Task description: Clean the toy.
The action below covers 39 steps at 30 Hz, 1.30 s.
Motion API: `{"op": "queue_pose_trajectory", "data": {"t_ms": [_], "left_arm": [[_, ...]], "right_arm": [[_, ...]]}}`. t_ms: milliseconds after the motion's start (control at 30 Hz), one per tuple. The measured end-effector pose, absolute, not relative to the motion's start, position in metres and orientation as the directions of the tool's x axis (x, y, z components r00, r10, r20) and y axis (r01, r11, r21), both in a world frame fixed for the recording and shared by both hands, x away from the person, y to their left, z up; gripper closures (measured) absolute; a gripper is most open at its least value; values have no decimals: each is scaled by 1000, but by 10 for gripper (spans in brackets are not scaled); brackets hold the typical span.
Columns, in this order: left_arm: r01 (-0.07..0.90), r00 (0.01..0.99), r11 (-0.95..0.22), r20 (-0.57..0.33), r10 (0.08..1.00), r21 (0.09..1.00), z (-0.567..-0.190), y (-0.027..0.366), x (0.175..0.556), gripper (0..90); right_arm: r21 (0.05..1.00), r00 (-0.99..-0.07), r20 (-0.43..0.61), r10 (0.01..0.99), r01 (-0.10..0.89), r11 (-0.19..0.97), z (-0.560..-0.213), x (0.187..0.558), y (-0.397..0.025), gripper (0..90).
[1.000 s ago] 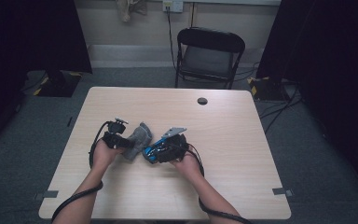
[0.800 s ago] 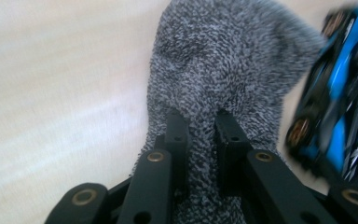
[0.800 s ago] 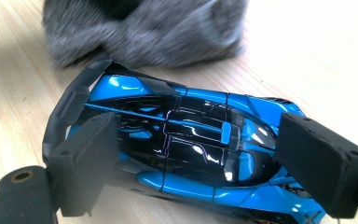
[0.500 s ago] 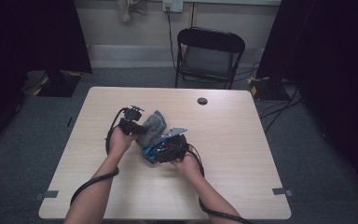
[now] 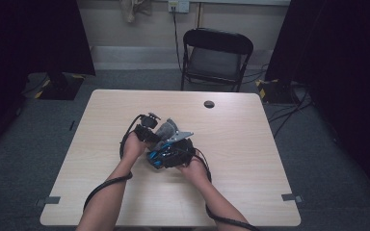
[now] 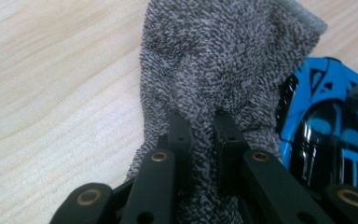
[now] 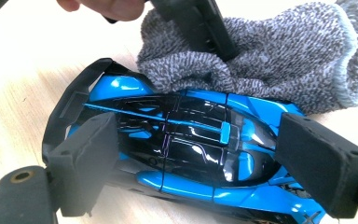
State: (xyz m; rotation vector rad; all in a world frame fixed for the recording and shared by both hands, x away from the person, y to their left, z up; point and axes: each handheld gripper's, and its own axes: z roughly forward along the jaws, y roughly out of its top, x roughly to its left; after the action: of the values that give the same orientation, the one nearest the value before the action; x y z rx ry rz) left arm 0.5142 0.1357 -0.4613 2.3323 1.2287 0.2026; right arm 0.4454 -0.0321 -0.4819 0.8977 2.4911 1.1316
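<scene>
Left gripper (image 6: 199,140): fingers pinched shut on the speckled grey terry cloth (image 6: 223,65).
Right gripper (image 7: 214,154): fingers clamped the glossy blue-and-black toy car (image 7: 186,144), mid-table (image 5: 101,144).
Risk: hard wiping could have twisted the car loose.

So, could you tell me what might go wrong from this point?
The left gripper pinches just a fold of the grey cloth, so the fold may slip out while wiping. The right gripper grips the glossy blue toy car by its ends; sideways pressure from the cloth could twist it loose onto the table.
</scene>
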Motion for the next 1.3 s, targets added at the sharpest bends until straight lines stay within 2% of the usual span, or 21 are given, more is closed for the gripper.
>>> {"op": "queue_pose_trajectory", "data": {"t_ms": [700, 1300], "left_arm": [[747, 590, -486, -115, 799, 453, -455, 164, 494, 799], [752, 582, -474, -125, 804, 458, -451, 183, 476, 798]], "right_arm": [[743, -777, 28, 628, 437, 507, -481, 448, -34, 133], [742, -778, 27, 628, 437, 509, -481, 449, -34, 133]]}}
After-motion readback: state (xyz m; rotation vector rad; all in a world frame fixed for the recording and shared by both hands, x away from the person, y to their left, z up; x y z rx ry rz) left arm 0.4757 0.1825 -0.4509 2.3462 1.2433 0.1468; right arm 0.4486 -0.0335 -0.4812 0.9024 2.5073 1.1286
